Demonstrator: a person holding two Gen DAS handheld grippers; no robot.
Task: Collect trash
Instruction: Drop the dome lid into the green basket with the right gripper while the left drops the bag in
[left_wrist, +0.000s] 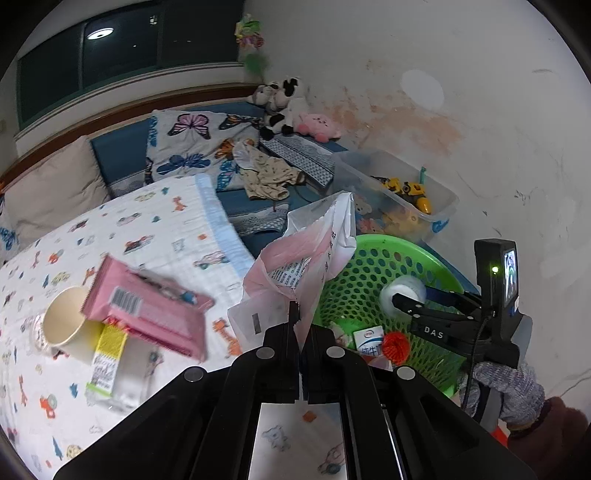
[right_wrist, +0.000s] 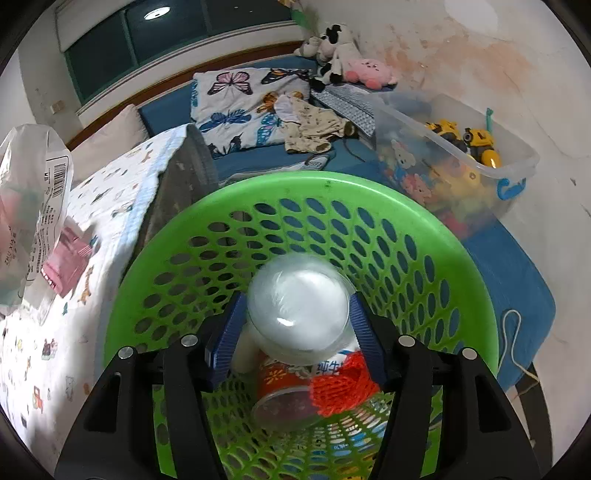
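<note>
**Two claws carry trash at the green basket**

A bed (left_wrist: 258, 218) with a blue sheet fills the back of the room. On it lie a butterfly-print pillow (left_wrist: 192, 144), plush toys (left_wrist: 284, 107) in the corner and a clear plastic toy bin (left_wrist: 402, 195) against the wall. Nearer, a white cloth printed with small animals (left_wrist: 155, 236) covers a raised surface.

The green perforated basket (right_wrist: 436, 258) stands beside that cloth, in front of the toy bin. Inside it lie a red-labelled cup with a clear lid (right_wrist: 284, 395), a wad of orange netting (right_wrist: 343, 384) and a small milk carton (left_wrist: 367, 341).

The left claw (left_wrist: 295, 314) is clenched on a pink-and-white plastic bag (left_wrist: 306, 254), which stands up from the fingertips just at the basket's near edge.

The right claw (right_wrist: 295, 332) hangs over the basket's opening, its blue-padded fingers (right_wrist: 225, 339) grasping a clear round plastic container (right_wrist: 297, 306), pinched from both sides above the trash already inside.

On the printed cloth, a pink packet with a barcode (left_wrist: 147, 310) lies blurred, overlapping a paper cup on its side (left_wrist: 66, 325) and a yellow-and-green wrapper (left_wrist: 107, 354).
</note>
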